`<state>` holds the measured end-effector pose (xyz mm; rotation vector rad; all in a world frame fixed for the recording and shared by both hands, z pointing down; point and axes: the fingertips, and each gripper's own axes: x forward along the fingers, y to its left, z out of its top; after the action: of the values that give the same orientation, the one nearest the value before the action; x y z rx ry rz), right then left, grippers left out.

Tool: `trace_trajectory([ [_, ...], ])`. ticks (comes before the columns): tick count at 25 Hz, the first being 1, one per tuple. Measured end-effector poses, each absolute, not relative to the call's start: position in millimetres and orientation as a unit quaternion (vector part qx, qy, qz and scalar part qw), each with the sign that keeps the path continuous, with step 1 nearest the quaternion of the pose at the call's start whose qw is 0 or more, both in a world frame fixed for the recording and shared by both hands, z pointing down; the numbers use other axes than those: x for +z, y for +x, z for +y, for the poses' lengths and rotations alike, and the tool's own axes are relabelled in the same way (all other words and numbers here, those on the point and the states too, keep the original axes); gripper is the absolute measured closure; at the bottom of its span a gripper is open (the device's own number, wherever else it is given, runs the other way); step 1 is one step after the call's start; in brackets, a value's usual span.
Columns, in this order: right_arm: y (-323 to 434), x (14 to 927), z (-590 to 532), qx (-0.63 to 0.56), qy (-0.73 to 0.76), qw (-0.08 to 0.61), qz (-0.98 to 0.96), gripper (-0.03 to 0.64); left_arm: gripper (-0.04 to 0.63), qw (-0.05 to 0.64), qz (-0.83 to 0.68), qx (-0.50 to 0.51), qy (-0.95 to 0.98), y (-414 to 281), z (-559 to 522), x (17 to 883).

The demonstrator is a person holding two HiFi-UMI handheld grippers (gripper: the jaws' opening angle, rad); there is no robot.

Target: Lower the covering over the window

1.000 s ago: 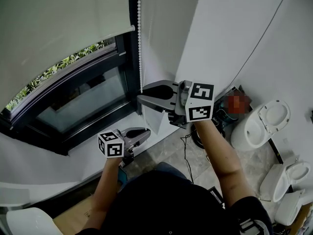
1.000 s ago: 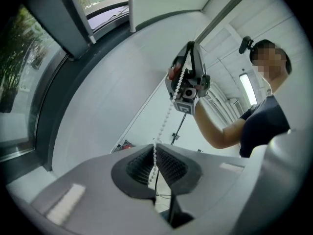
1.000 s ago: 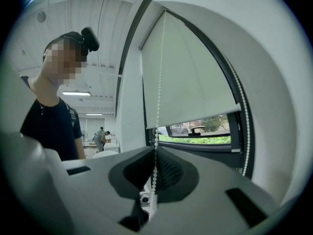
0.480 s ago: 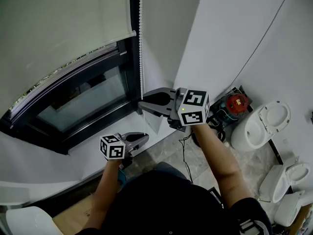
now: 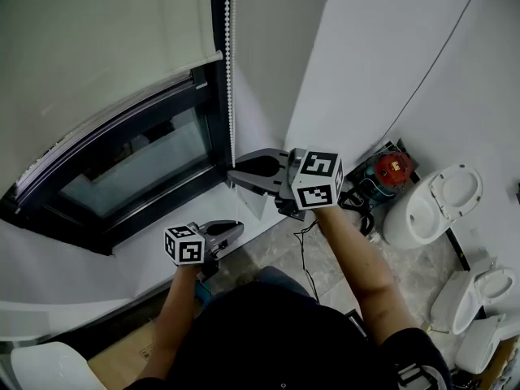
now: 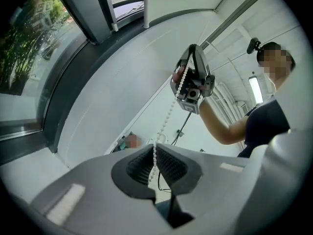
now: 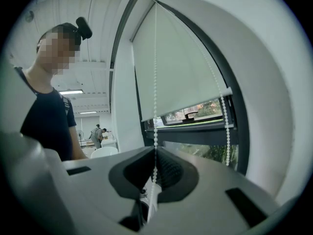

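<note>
pinching the cord (image 5: 230,71) with both grippers. clamped high in the right gripper (image 5: 231,174), jaws shut on the beads, just beside the right frame of the window (image 5: 138,165). clamped again, lower and nearer, in the left gripper (image 5: 239,228), jaws likewise pressed together on a single strand, beads threading between the ribbed pads (image 6: 171,163). running straight up from the right gripper along the frame and out past the top of the head view. slanting from left gripper up to right gripper in the left gripper view, perhaps a little slack, though hard to judge through the wide lens.

hanging part-way down the glass: pale blind (image 5: 97,47), ending in a bottom bar (image 7: 186,106), with a strip of greenery and dark frame showing under it in the right gripper view. dropping at the far right edge of the blind, well apart from the gripped strand: second run (image 7: 226,141) of beads.

pointing roughly level toward the window, right gripper above and farther, left gripper below and nearer. held out on bare forearms from a dark shirt at the near edge of the head view.

standing well off to the right on the tiled floor (image 5: 406,275): white toilets (image 5: 431,205), plus a red tool (image 5: 392,167) close to the wall.
</note>
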<state>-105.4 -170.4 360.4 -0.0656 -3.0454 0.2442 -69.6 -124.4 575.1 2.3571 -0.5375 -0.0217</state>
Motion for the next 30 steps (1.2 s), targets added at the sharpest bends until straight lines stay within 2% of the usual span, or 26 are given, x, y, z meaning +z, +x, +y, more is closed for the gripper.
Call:
trace_trajectory([
  [8, -106, 361, -169, 0.085, -0.026, 0.039, -0.995, 0.6, 0.566, 0.326, -0.222, 0.015, 0.919, -74, -126, 578],
  [14, -106, 360, -167, 0.086, -0.028, 0.039, -0.995, 0.6, 0.457, 0.304, -0.217, 0.024, 0.927, -80, -126, 557],
  [25, -109, 358, -160, 0.085, -0.035, 0.037, -0.995, 0.6, 0.437, 0.155, -0.225, -0.038, 0.961, -101, -158, 401],
  [30, -108, 358, -165, 0.09, -0.031, 0.035, -0.995, 0.6, 0.437, 0.08, -0.217, 0.086, 0.969, -99, -164, 381],
])
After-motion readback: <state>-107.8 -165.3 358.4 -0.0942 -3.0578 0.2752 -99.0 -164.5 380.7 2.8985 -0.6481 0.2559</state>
